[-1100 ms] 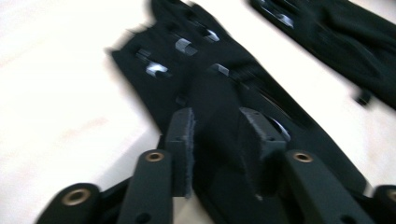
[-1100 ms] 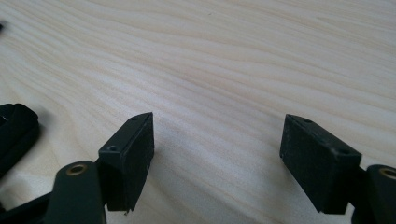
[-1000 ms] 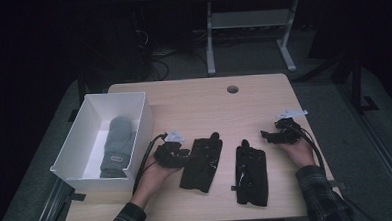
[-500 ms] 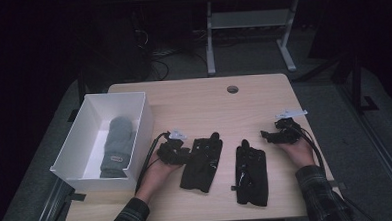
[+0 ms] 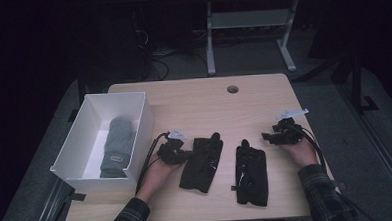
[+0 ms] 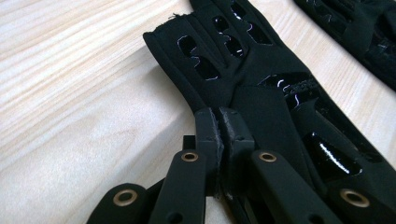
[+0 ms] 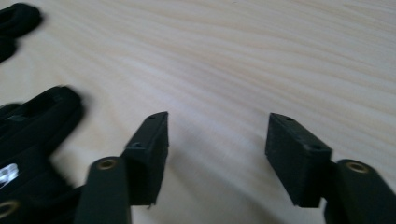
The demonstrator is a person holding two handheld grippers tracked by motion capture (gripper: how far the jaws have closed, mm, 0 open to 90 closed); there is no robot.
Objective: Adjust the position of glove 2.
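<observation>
Black glove point(image 6: 261, 88) with glossy cut-outs lies flat at frame centre; left gripper view shows its edge pinched between the left gripper point(image 6: 223, 122) jaws, which have just closed, detail the high view loses in dark fabric. Right gripper point(image 7: 217, 140) at right, jaws apart and just been narrowing over bare wood, second glove point(image 5: 251, 173) beside it. White box point(image 5: 139, 118) at left holds a grey mitten point(image 5: 116, 144); upper table point(image 5: 263, 97) free.
</observation>
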